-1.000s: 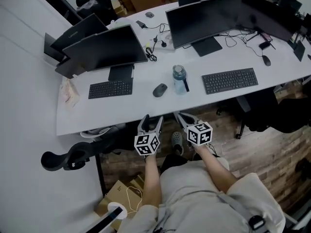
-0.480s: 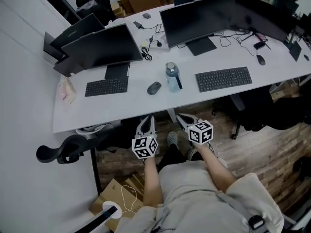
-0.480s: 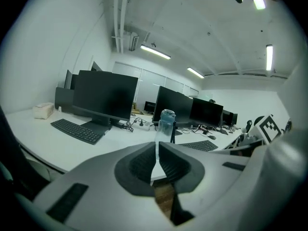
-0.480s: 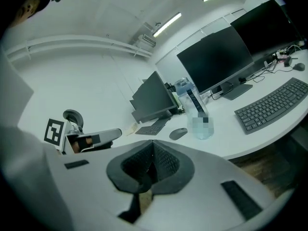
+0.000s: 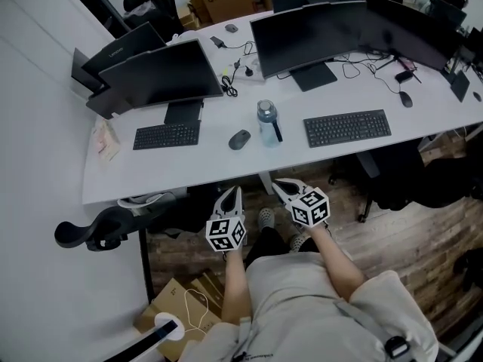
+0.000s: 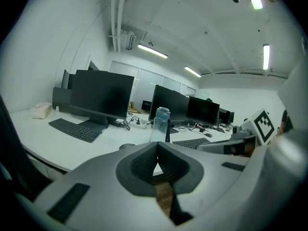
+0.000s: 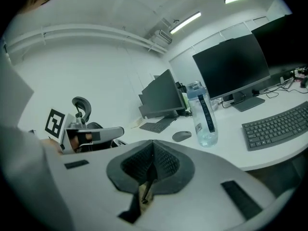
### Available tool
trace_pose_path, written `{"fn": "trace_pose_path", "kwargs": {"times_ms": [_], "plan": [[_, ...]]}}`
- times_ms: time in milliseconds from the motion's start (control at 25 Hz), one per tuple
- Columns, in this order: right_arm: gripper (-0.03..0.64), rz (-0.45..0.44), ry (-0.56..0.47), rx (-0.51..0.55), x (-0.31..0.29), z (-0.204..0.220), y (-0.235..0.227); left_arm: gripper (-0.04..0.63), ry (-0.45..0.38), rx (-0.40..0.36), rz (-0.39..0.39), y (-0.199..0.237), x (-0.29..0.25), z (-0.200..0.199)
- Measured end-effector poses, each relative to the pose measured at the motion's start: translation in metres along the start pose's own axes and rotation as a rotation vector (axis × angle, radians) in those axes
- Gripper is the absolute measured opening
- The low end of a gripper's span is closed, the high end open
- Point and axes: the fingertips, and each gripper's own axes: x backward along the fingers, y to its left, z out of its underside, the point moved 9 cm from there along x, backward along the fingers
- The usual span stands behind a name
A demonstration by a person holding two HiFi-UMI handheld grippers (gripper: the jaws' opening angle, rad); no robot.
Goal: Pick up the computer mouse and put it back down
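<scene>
The dark grey computer mouse (image 5: 239,139) lies on the white desk (image 5: 151,172), just left of a clear water bottle (image 5: 266,123). It also shows in the right gripper view (image 7: 182,136), and as a dark sliver in the left gripper view (image 6: 127,146). Both grippers hang side by side below the desk's near edge, well short of the mouse. My left gripper (image 5: 232,193) (image 6: 156,146) has its jaws together with nothing between them. My right gripper (image 5: 281,186) (image 7: 153,143) is shut and empty too.
Two black keyboards (image 5: 167,135) (image 5: 347,127) flank the mouse, with monitors (image 5: 160,74) (image 5: 313,29) and cables behind. A black office chair (image 5: 102,234) stands at the left under the desk edge. A cardboard box (image 5: 177,304) lies on the wooden floor.
The left gripper's jaws, spread wide a second ago, have closed together empty. Both grippers have drawn slightly back from the desk edge. The mouse has not moved.
</scene>
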Motion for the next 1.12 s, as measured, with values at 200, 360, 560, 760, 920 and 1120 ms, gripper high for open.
{"fn": "trace_pose_path", "kwargs": {"times_ms": [200,360,560,760,920,1120], "plan": [[0.005,-0.013,0.012,0.005,0.003,0.0,-0.001,0.023,0.029,-0.021,0.007,-0.007,-0.001,0.004],[0.005,-0.025,0.011,-0.004,0.003,0.001,0.001,0.023,0.042,-0.031,-0.001,-0.008,0.003,0.005],[0.005,-0.02,0.023,0.004,0.001,0.002,0.003,0.024,0.05,-0.016,-0.002,-0.006,0.01,0.005],[0.005,-0.036,0.022,0.01,-0.002,0.003,0.008,0.025,0.069,-0.011,0.006,-0.005,0.014,0.007],[0.005,-0.042,0.026,0.014,-0.004,0.005,0.009,0.025,0.073,-0.006,-0.003,-0.003,0.015,0.008],[0.005,-0.037,0.026,0.01,-0.006,0.005,0.009,0.025,0.074,-0.005,-0.012,-0.002,0.017,0.008]]}}
